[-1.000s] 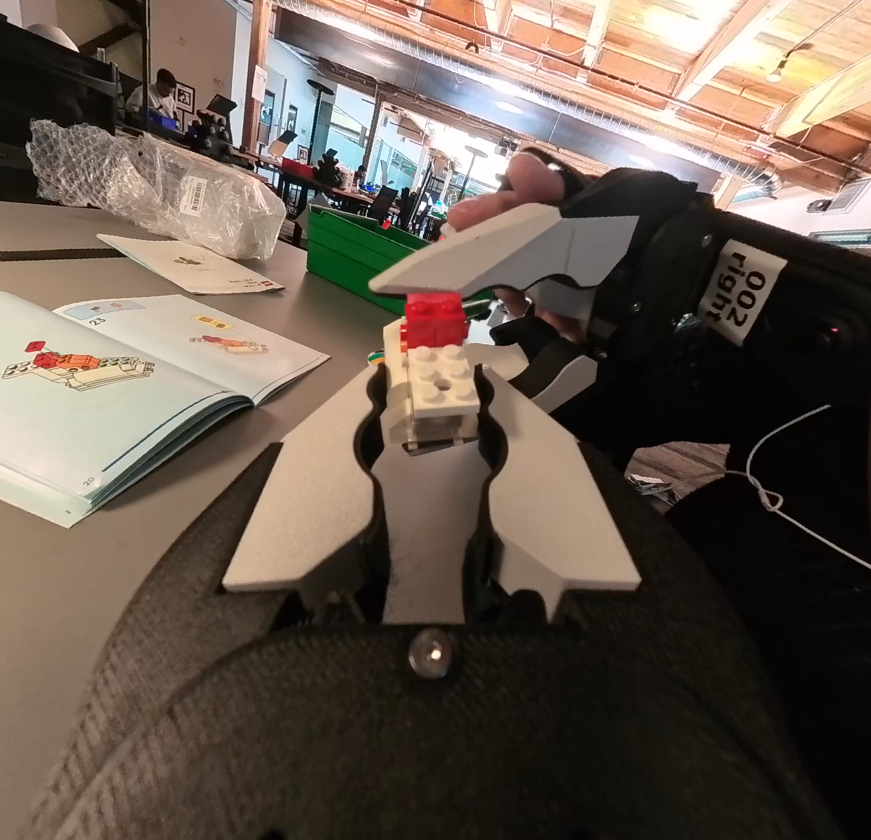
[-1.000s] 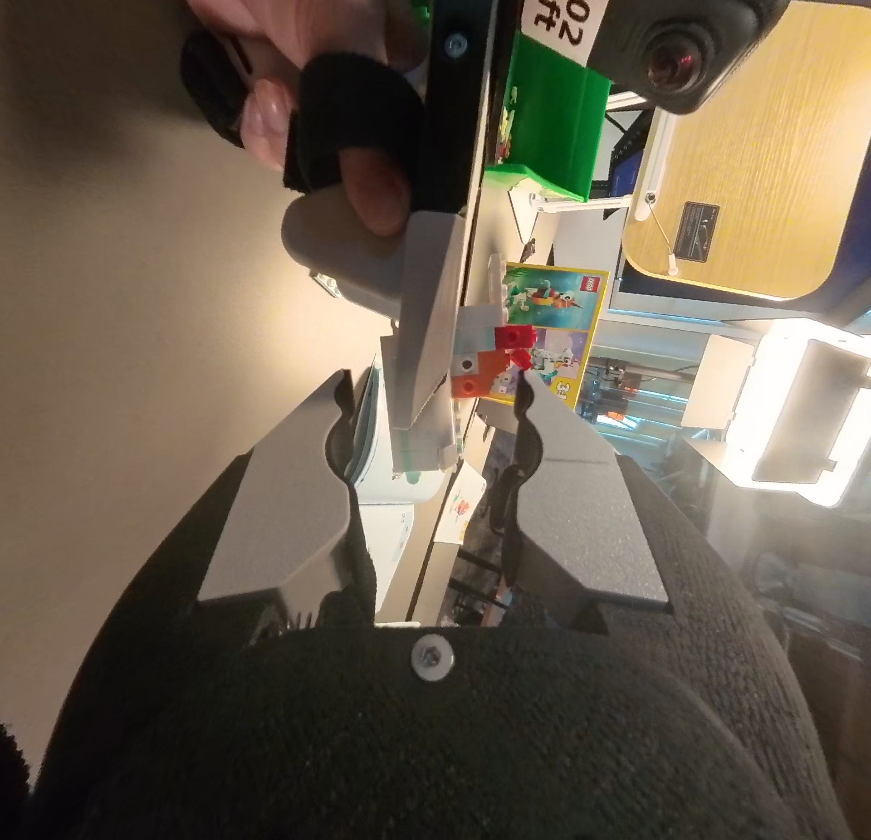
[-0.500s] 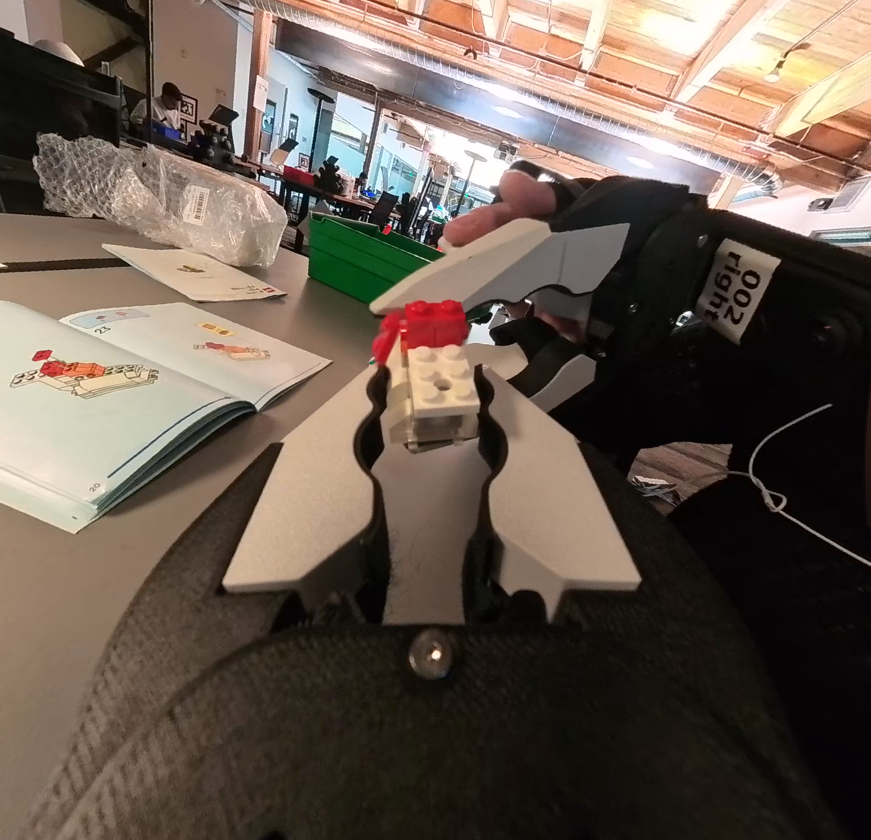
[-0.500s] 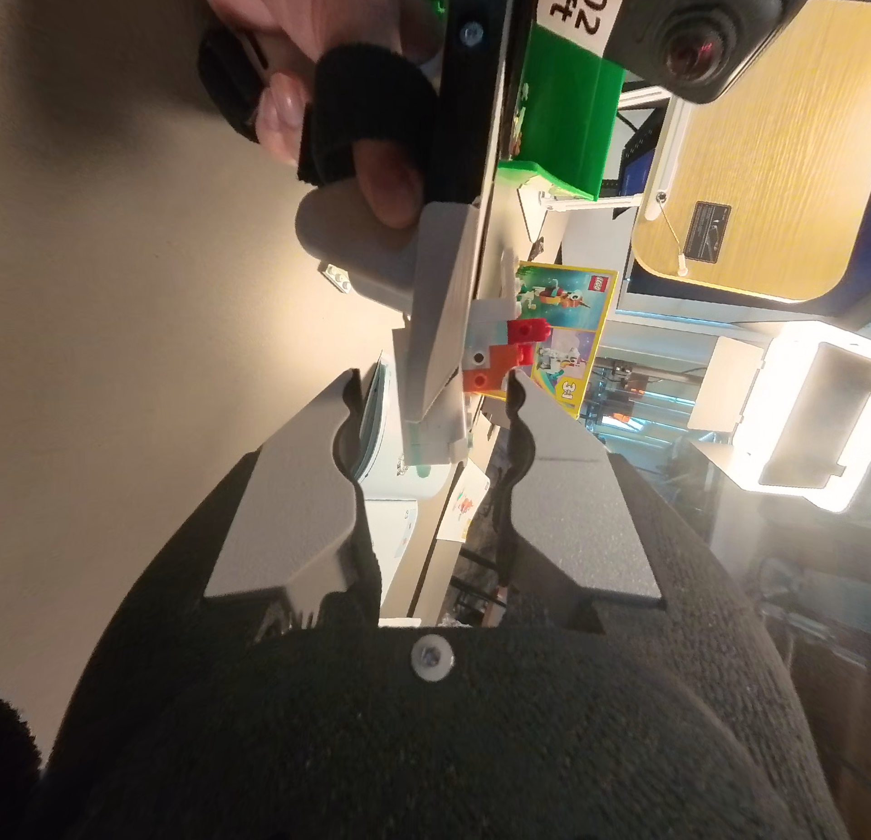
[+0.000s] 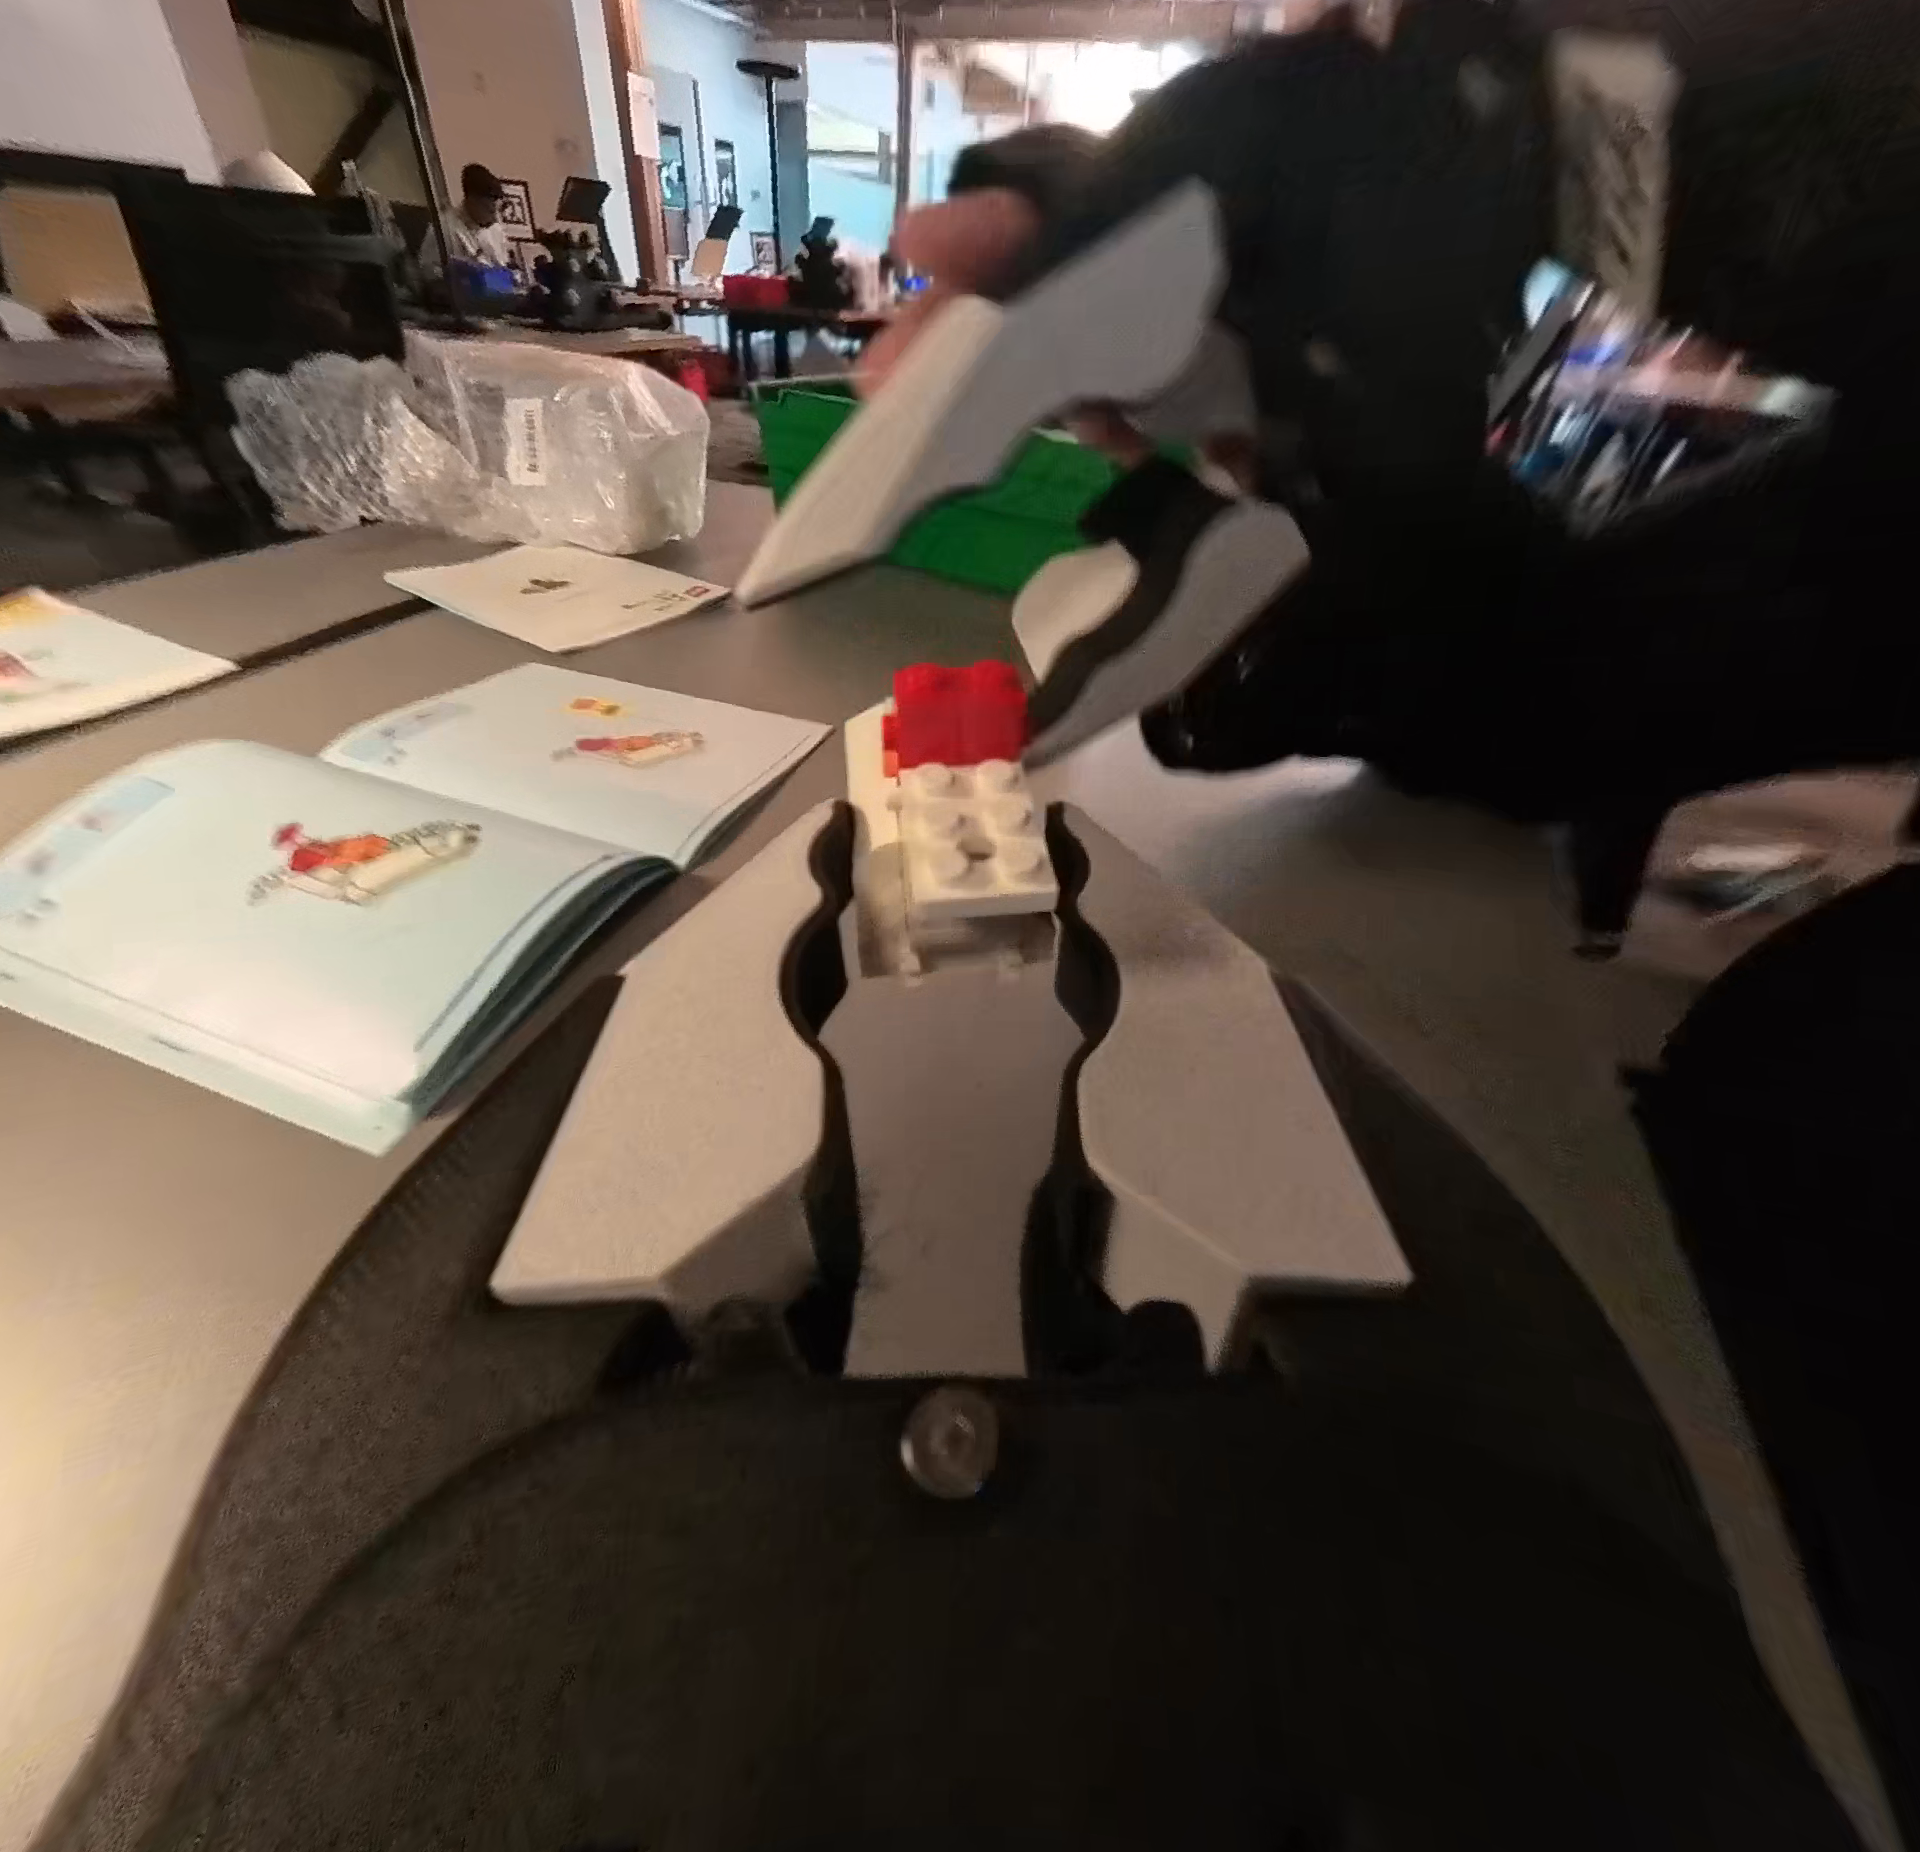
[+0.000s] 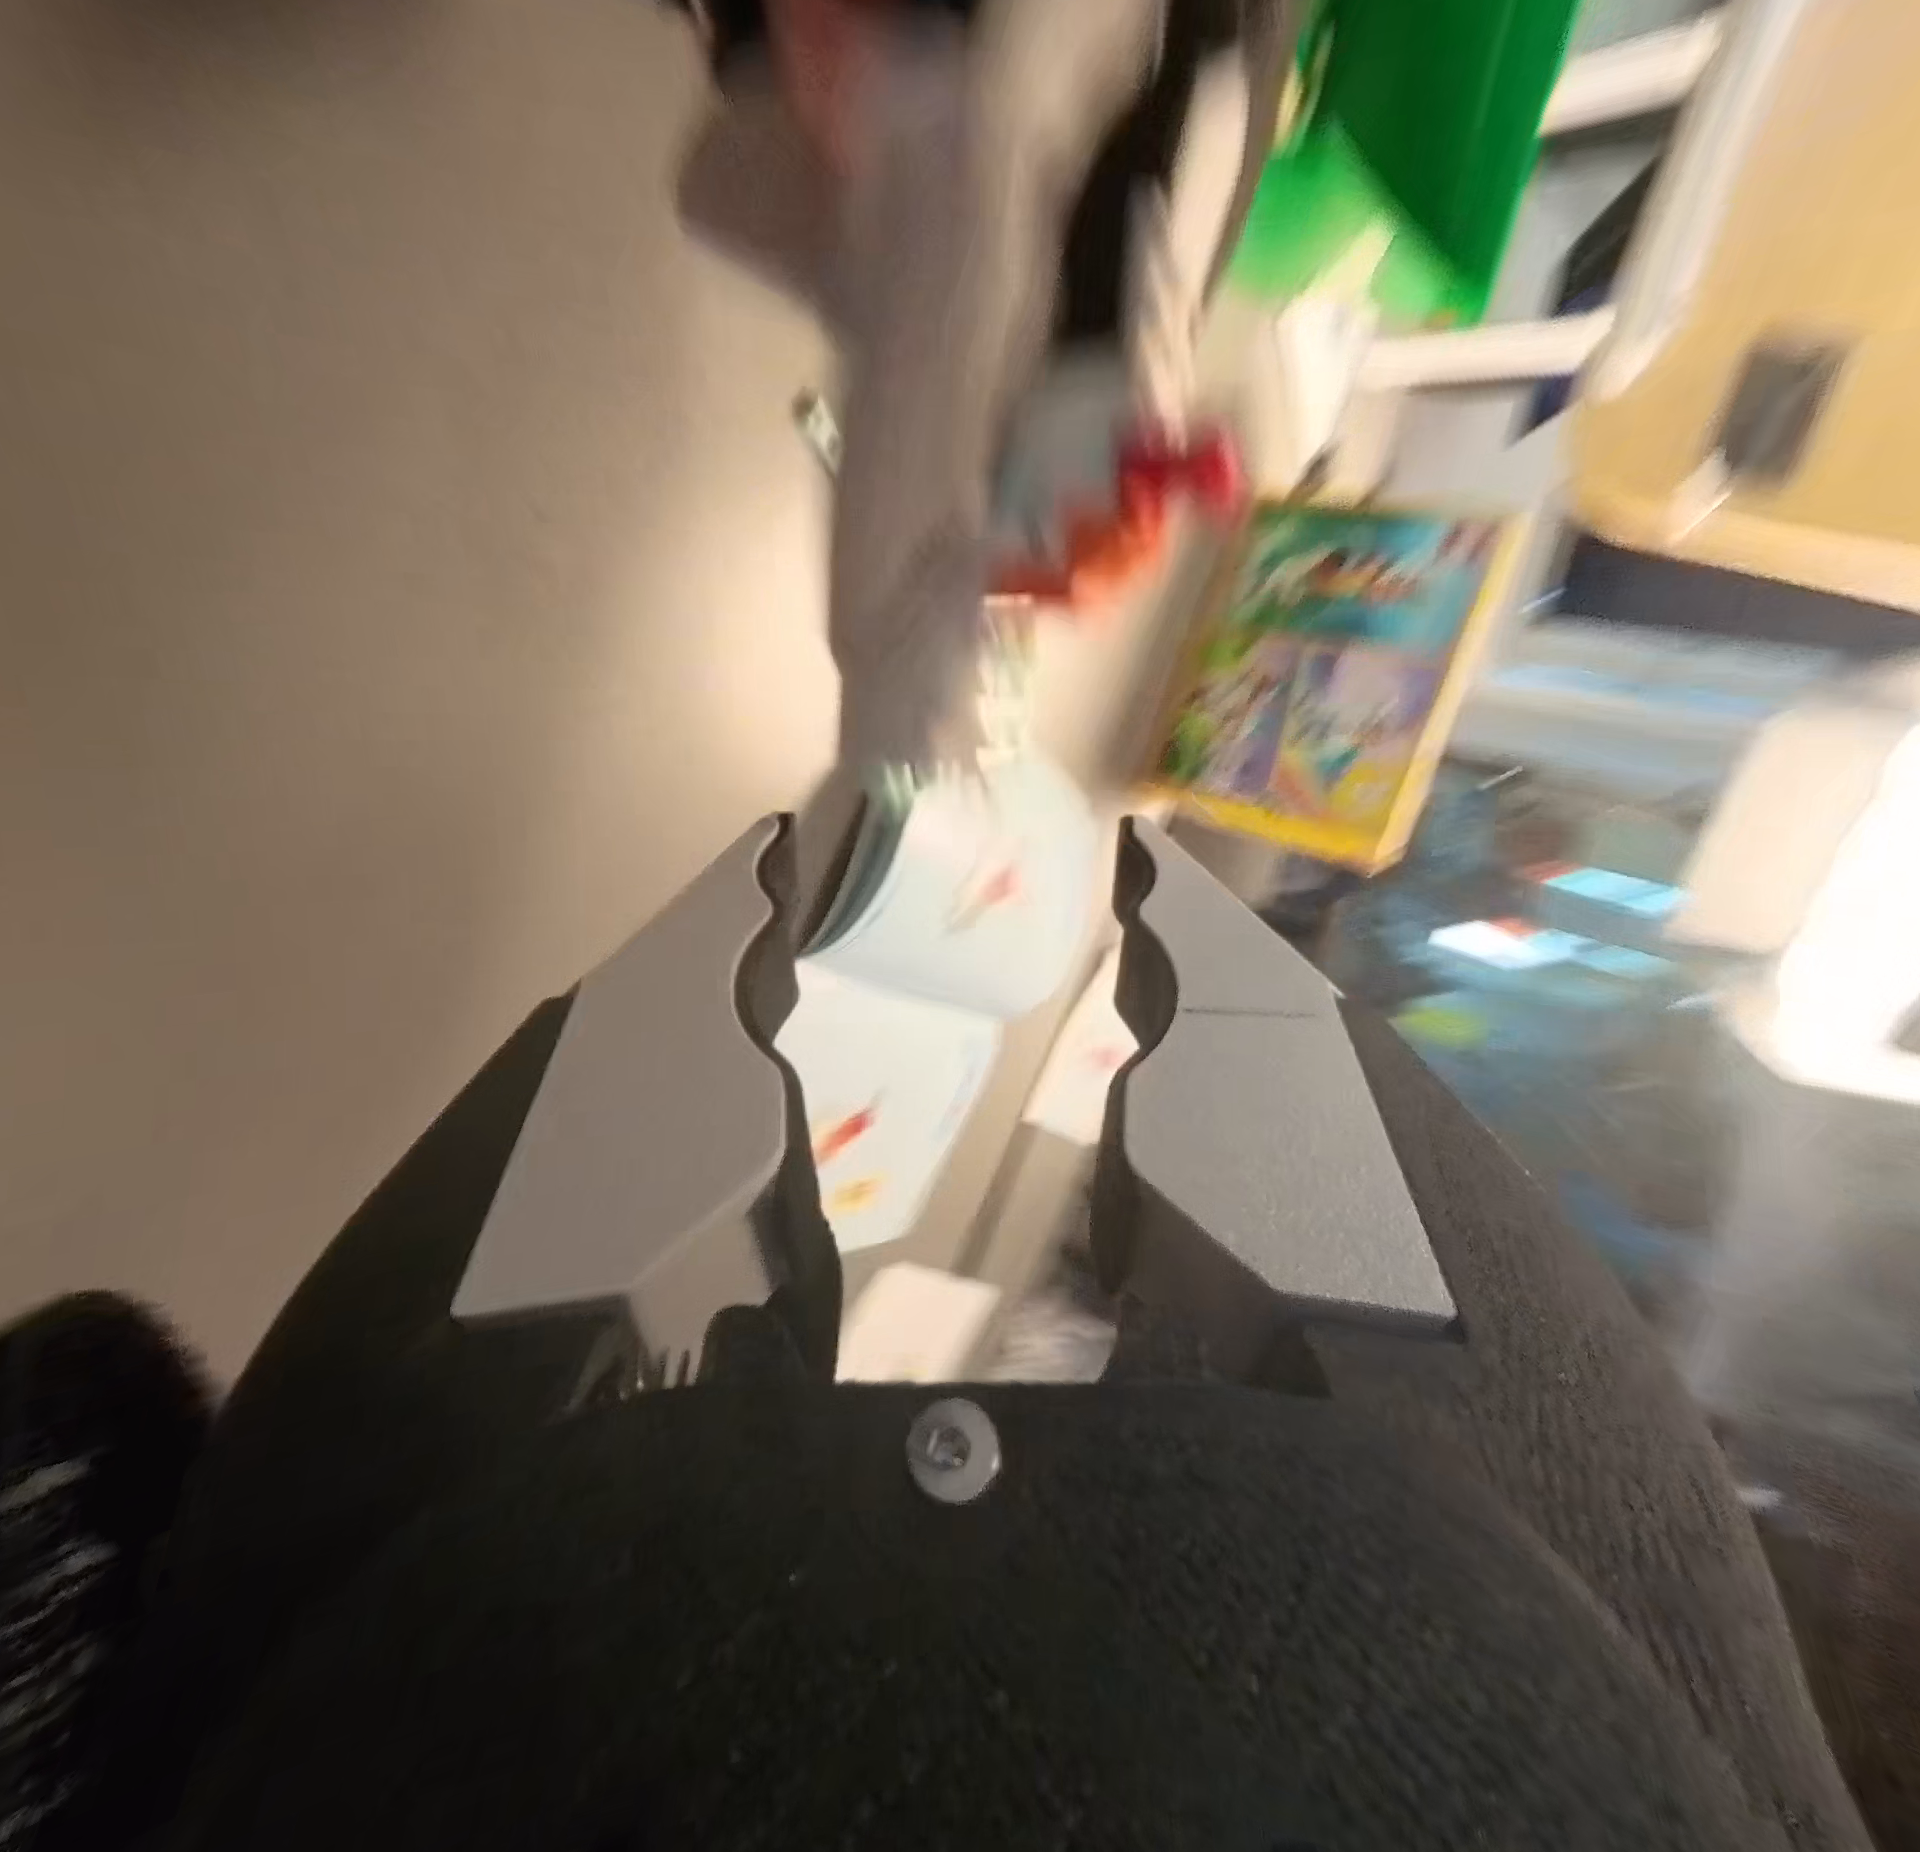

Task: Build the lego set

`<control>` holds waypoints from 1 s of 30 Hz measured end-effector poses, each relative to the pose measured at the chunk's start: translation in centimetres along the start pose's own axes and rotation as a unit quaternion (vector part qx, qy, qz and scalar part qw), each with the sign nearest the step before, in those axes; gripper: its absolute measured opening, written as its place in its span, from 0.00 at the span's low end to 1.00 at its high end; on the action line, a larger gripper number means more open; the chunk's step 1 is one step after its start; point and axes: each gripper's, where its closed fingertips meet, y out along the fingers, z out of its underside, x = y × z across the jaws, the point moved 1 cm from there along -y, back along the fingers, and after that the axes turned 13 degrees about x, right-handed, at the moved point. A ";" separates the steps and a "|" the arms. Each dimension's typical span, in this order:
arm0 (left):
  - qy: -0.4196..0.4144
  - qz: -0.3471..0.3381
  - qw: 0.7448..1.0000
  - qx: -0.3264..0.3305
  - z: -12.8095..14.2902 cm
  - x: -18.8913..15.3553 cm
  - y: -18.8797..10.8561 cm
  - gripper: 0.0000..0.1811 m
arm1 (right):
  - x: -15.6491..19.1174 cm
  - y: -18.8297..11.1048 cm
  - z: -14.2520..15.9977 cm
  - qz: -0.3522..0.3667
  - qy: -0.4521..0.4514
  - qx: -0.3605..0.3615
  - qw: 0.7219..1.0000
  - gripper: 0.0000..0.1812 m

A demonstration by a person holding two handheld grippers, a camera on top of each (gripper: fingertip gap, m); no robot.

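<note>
My left gripper is shut on a small lego model of white plates with a red brick on its far end, held a little above the grey table. My right gripper is open and empty; in the left wrist view it hangs just behind and right of the model, its lower fingertip close to the red brick. In the blurred right wrist view the model shows as red and white, held in the left gripper's fingers.
An open instruction booklet lies left of the model, a thin leaflet behind it. A bubble-wrap bundle and green bin stand at the back. The yellow lego box stands beyond the model. The grippers are tip to tip, or close to it.
My right gripper has pulled back from the model and opened wider. Both views have swung and blurred. The left gripper has tilted down toward the table, still holding the model.
</note>
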 end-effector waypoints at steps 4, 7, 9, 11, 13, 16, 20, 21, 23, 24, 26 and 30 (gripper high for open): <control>0.130 -0.035 0.990 0.033 0.6 -2.5 0.3 0.20 | 1.1 0.4 1.3 -0.139 0.145 -0.092 0.975 0.30; 0.190 -0.024 0.980 0.050 1.4 -4.7 1.3 0.20 | 1.2 1.6 -0.2 -0.221 0.251 -0.185 0.924 0.27; 0.206 0.004 0.977 0.057 1.9 -6.1 1.9 0.20 | 1.0 3.2 -1.7 -0.258 0.303 -0.220 0.891 0.23; 0.214 0.028 0.975 0.058 2.1 -7.0 2.1 0.20 | 0.8 4.7 -3.8 -0.288 0.326 -0.249 0.865 0.22; 0.218 0.042 0.974 0.054 2.1 -7.4 2.1 0.20 | 0.1 6.4 -6.0 -0.295 0.343 -0.265 0.852 0.21; 0.203 0.054 0.977 0.042 1.8 -7.4 1.7 0.20 | -0.8 9.2 -8.9 -0.309 0.342 -0.256 0.850 0.20; 0.169 0.064 0.983 0.029 1.4 -6.8 1.5 0.20 | -2.1 12.1 -12.3 -0.352 0.356 -0.263 0.825 0.20; 0.159 0.068 0.985 0.027 1.4 -6.7 1.4 0.20 | -2.4 12.9 -12.8 -0.361 0.365 -0.260 0.818 0.20; 0.141 0.076 0.987 0.024 1.3 -6.4 1.5 0.20 | -2.6 14.3 -13.5 -0.380 0.382 -0.254 0.803 0.20; 0.134 0.080 0.988 0.023 1.3 -6.3 1.5 0.20 | -2.8 14.8 -13.6 -0.385 0.388 -0.253 0.798 0.21; 0.123 0.081 0.989 0.017 1.1 -6.1 1.4 0.20 | -2.9 15.6 -13.8 -0.393 0.393 -0.248 0.793 0.20; 0.113 0.081 0.990 0.010 0.9 -5.8 1.4 0.20 | -3.5 16.6 -14.3 -0.381 0.384 -0.240 0.806 0.18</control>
